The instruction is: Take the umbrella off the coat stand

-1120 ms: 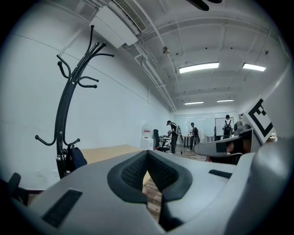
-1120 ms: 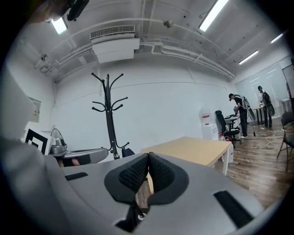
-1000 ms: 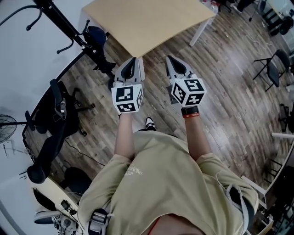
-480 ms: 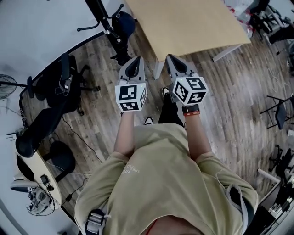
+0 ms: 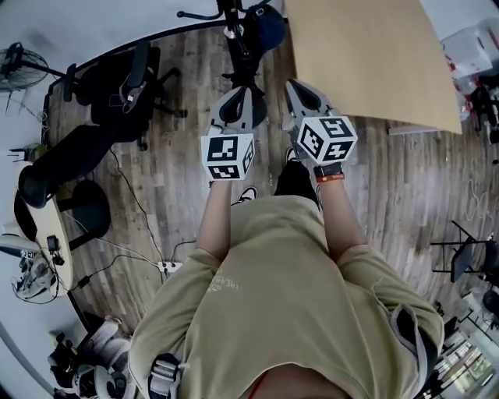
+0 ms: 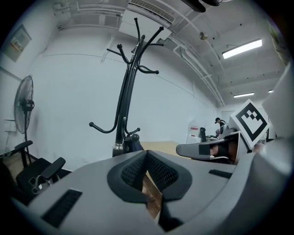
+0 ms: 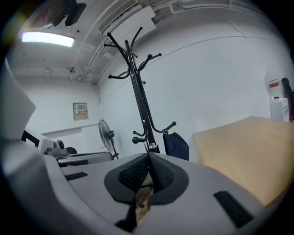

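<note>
A black coat stand (image 5: 234, 35) rises at the top centre of the head view, just beyond both grippers. A dark blue folded umbrella (image 5: 267, 23) hangs on a low hook at its right side. In the left gripper view the stand's pole (image 6: 124, 105) is straight ahead, with the umbrella (image 6: 134, 144) low beside it. The right gripper view shows the stand (image 7: 139, 96) and the umbrella (image 7: 176, 145) hanging from a lower hook. My left gripper (image 5: 238, 93) and right gripper (image 5: 299, 87) point at the stand, side by side. Both are shut and empty, short of the umbrella.
A light wooden table (image 5: 366, 54) stands right of the stand, close to the umbrella. Black office chairs (image 5: 117, 86) and a floor fan (image 5: 19, 62) are to the left. A power strip (image 5: 168, 267) and cables lie on the wood floor. A folding chair (image 5: 460, 257) is at the right.
The person has turned towards the coat stand, which shifted from upper left to top centre in the head view. Both grippers came closer to it, still shut.
</note>
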The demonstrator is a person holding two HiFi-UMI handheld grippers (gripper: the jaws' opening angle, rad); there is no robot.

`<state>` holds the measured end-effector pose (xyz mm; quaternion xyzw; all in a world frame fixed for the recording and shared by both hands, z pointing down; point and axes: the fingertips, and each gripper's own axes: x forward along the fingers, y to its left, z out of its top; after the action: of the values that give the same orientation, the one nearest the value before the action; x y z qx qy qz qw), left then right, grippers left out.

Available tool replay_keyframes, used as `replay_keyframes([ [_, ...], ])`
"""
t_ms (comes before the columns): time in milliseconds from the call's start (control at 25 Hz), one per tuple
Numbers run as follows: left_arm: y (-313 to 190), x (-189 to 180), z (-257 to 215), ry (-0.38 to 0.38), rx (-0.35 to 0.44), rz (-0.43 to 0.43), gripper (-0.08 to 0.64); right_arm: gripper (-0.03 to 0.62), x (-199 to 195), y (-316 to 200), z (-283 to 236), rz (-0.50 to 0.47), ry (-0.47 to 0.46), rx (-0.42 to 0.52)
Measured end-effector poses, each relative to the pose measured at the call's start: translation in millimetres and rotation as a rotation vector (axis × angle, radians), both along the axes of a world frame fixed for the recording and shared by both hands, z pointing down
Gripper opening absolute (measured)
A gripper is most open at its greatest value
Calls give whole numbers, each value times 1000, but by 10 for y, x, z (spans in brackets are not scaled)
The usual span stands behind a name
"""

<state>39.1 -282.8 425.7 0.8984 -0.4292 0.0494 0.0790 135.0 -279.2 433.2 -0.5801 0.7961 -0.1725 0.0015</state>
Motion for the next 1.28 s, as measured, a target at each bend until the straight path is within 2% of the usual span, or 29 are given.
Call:
replay_keyframes([
  [400,-296,-169,233,3,-33,-96,21,32,-250,-475,311,-138,8,-40],
  [800,-497,-26,327,7,-47,-134,21,65,-229,-755,513,-238,0,-79],
  [1040,-576,-42,365,7,-47,-160,21,78,-204,-890,576,-297,-31,-53],
  [1280,-614,-19,373,4,-50,-176,21,104,-141,-1031,641,-359,9,-38],
])
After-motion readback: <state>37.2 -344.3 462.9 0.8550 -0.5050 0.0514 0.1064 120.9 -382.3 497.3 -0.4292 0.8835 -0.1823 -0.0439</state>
